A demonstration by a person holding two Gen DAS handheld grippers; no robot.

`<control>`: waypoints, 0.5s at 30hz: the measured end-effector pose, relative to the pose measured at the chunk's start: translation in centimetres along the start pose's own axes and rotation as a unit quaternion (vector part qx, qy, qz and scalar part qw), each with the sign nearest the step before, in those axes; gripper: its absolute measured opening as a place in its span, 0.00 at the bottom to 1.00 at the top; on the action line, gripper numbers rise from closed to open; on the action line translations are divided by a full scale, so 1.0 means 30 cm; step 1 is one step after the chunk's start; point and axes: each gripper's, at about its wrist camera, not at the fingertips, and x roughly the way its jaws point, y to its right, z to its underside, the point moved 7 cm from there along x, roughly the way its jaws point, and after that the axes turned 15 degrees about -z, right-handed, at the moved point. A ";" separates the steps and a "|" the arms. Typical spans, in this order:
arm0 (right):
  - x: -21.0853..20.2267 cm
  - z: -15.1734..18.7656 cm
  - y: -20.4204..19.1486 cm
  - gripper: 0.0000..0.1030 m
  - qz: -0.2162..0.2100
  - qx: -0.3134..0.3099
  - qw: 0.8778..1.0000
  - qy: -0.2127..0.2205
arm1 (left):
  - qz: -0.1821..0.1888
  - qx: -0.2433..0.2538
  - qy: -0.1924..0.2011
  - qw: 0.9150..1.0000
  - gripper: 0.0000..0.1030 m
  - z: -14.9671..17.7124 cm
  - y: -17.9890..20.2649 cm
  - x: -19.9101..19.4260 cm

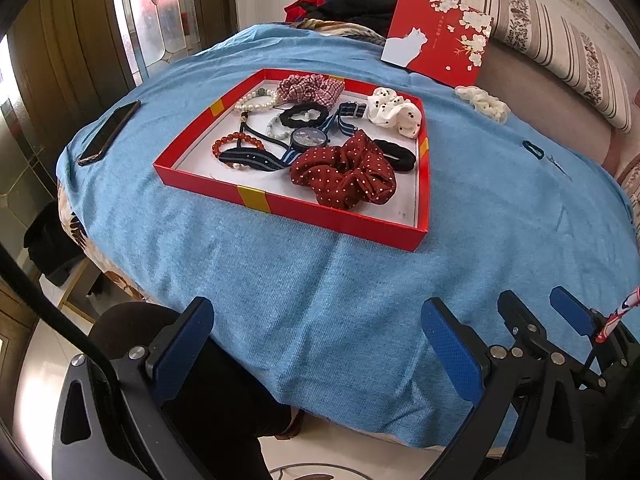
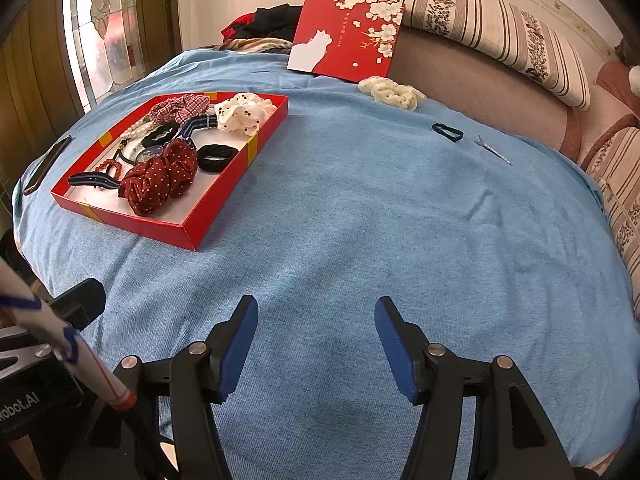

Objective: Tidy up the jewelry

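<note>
1. The left gripper hangs over the near edge of the blue cloth, its jaws wide apart with nothing between them. The lower part of its frame is cut off by the bottom of the picture.
2. The right gripper also stands with jaws apart and empty above bare cloth. In the left wrist view only its blue pads show, at the lower right corner, partly behind the left gripper's frame.
3. The red box sits on the cloth well beyond the left gripper. It holds a dark red dotted scrunchie, a white dotted scrunchie, a checked scrunchie, two black hair ties, bead bracelets and a watch on a striped strap. These overlap, so the strap and bracelets are partly hidden.
4. Outside the box, on the far right of the cloth, lie a cream scrunchie, a small dark hair tie and a thin metal hair clip. The clip is too small to make out in detail.
5. The box lid leans against the sofa back; it shows a white cat and blossoms, and its small line of writing cannot be read.
6. A phone lies left of the box, its screen dark.
7. At the lower left of the right wrist view, a label reads "obot.AI", its start cut off. A white stick with red and blue marks crosses in front of it, blurred.
</note>
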 end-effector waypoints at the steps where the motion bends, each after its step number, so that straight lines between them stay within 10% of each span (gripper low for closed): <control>1: 0.000 0.000 0.000 0.63 0.000 0.000 1.000 0.000 | 0.000 0.000 0.000 1.000 1.00 0.001 -0.001 0.001; 15: 0.007 -0.023 -0.026 0.64 0.006 -0.016 1.000 0.000 | 0.003 -0.017 -0.004 1.000 1.00 -0.018 -0.032 0.013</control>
